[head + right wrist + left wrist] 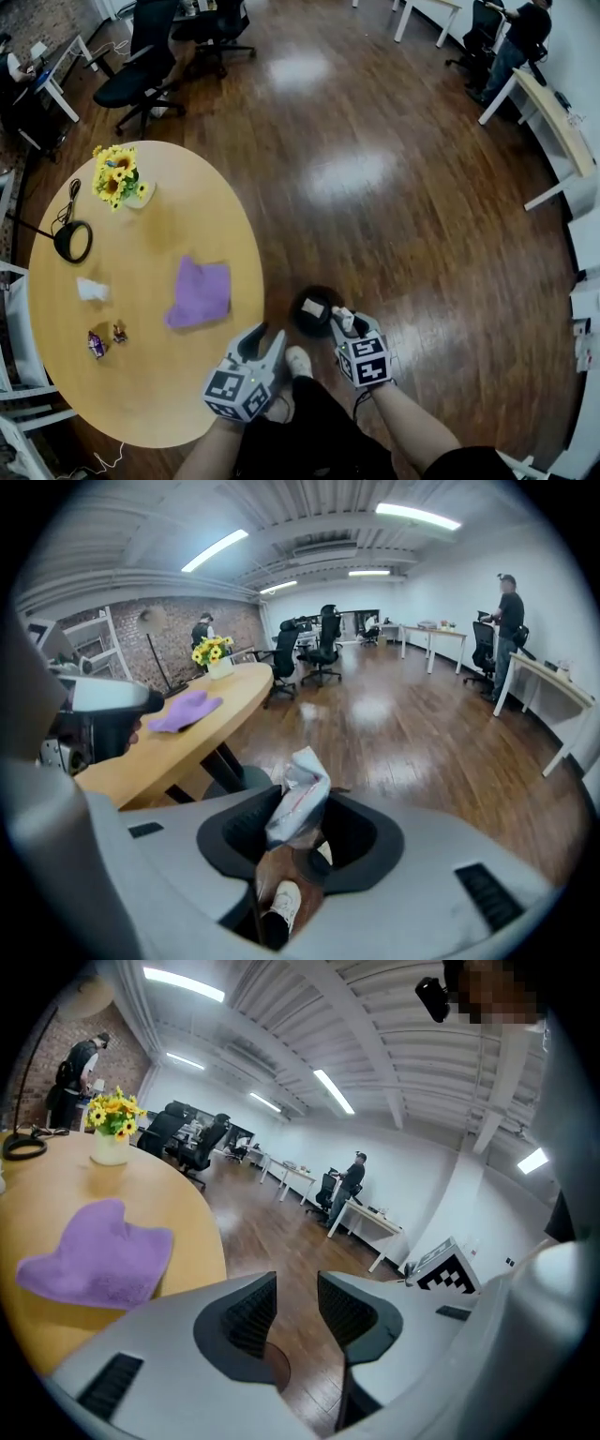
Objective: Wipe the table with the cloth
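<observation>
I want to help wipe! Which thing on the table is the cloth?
Look at the round wooden table. Toward its right edge lies the cloth. It is the only purple thing, bigger than the white scrap beside it.

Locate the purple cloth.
In the head view the purple cloth lies on the round table, toward its right edge, right of the crumpled white tissue.
</observation>
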The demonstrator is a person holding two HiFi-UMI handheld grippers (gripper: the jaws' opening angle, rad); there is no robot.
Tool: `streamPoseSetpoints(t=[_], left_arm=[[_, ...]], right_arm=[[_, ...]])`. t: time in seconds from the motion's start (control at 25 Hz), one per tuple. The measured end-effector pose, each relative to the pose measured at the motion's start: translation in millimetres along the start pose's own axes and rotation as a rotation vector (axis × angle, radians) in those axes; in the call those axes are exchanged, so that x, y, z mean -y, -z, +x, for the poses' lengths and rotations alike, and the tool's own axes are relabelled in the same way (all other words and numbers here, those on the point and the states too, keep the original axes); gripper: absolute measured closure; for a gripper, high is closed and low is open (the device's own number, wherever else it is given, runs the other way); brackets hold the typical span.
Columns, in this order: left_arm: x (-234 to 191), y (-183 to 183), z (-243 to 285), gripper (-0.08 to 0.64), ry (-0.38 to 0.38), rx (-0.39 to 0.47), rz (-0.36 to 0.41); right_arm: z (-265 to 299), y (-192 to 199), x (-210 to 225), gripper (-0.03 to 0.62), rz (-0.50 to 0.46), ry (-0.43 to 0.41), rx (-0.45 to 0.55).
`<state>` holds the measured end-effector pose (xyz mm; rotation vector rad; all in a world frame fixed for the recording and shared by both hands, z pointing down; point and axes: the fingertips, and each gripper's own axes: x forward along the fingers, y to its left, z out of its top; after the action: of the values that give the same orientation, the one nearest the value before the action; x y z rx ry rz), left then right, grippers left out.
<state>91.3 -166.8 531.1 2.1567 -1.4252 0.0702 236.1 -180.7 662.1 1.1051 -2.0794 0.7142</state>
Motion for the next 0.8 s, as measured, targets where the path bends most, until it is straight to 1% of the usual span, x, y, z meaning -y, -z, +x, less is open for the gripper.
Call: streamPoseSetpoints(t=[0.16, 0.24, 0.32, 0.48, 0.68, 0.72, 0.8], left_arm=[[5, 27, 24, 0.430, 0.027, -0.061, -0.009], [12, 45, 32, 0.430, 0.041, -0.105, -0.011], [17, 64, 37, 0.430, 0.037, -0.151, -0.009], [12, 93, 49, 0.429, 0.027, -0.201, -0.024], [10, 117, 44, 0.430, 0.030, -0.257, -0.037], [10, 121, 43, 0.430, 0.029, -0.266, -0.042], [9, 126, 43, 0.430, 0.024, -0.278, -0.053]], right_arm=[[38, 42, 11, 0.454, -0.007, 0.003, -0.096], [48, 63, 13, 0.454, 0.008, -0.001, -0.132], [55, 82, 15, 0.454, 0.025, -0.007, -0.167], [81, 104, 25, 0.454, 0.032, -0.008, -0.215], [108, 131, 27, 0.451, 0.051, -0.022, -0.275], [114, 136, 27, 0.441, 0.051, -0.030, -0.295], [125, 146, 29, 0.360, 0.048, -0.036, -0.341]])
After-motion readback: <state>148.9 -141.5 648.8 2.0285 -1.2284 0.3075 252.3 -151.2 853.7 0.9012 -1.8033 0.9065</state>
